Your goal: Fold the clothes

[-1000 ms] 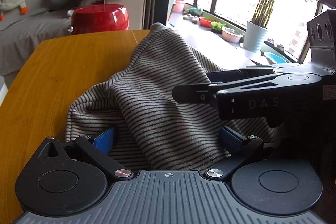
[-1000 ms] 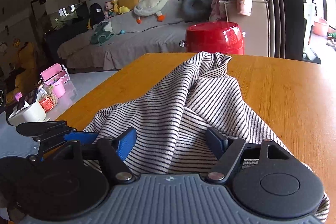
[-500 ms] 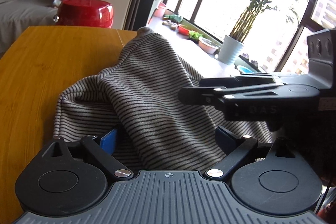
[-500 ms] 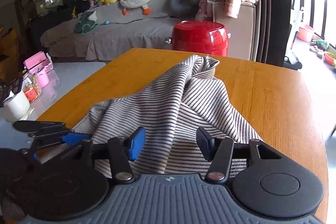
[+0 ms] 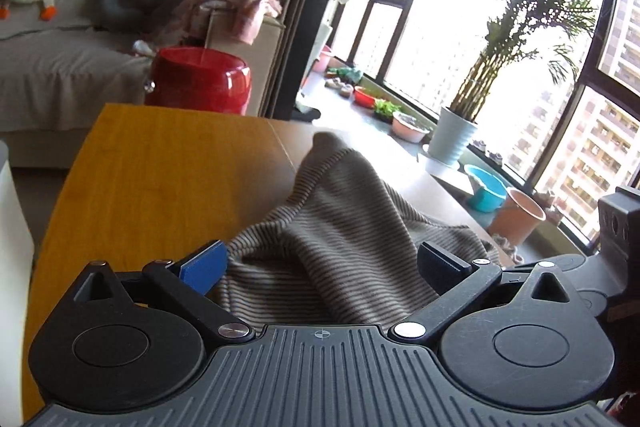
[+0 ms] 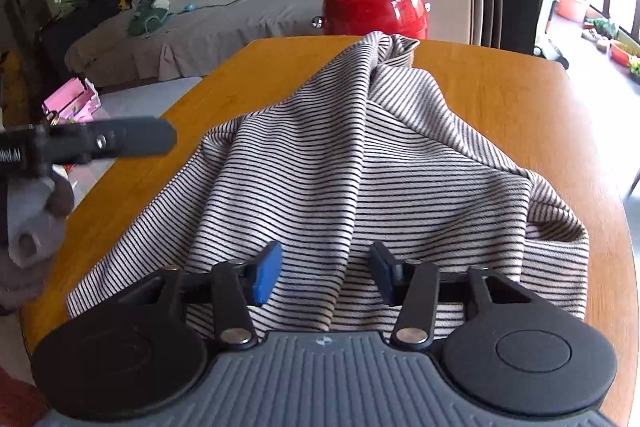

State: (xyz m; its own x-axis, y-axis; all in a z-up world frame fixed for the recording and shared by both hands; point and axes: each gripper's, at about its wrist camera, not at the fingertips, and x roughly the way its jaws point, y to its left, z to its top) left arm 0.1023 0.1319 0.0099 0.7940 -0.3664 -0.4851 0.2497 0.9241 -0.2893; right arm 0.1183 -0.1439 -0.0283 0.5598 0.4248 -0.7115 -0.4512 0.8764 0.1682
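A striped beige-and-black garment (image 6: 352, 163) lies bunched on the wooden table (image 6: 500, 99), with a raised ridge running away from me. My right gripper (image 6: 326, 271) is open, its blue pads either side of the ridge near the front hem. My left gripper (image 5: 322, 263) is open too, with the cloth (image 5: 340, 227) lying between its fingers. The left gripper's body shows at the left edge of the right wrist view (image 6: 92, 143).
A red stool (image 6: 374, 11) stands beyond the table's far edge, with a sofa (image 6: 224, 15) carrying a plush duck behind it. A window ledge with a potted plant (image 5: 456, 135) and basins runs along the right. The table's right edge (image 6: 612, 187) is close to the cloth.
Both grippers have lifted and pulled back; I see the cloth from higher up. The right gripper's fingers have closed in somewhat around the ridge. The left gripper moved apart from the right one.
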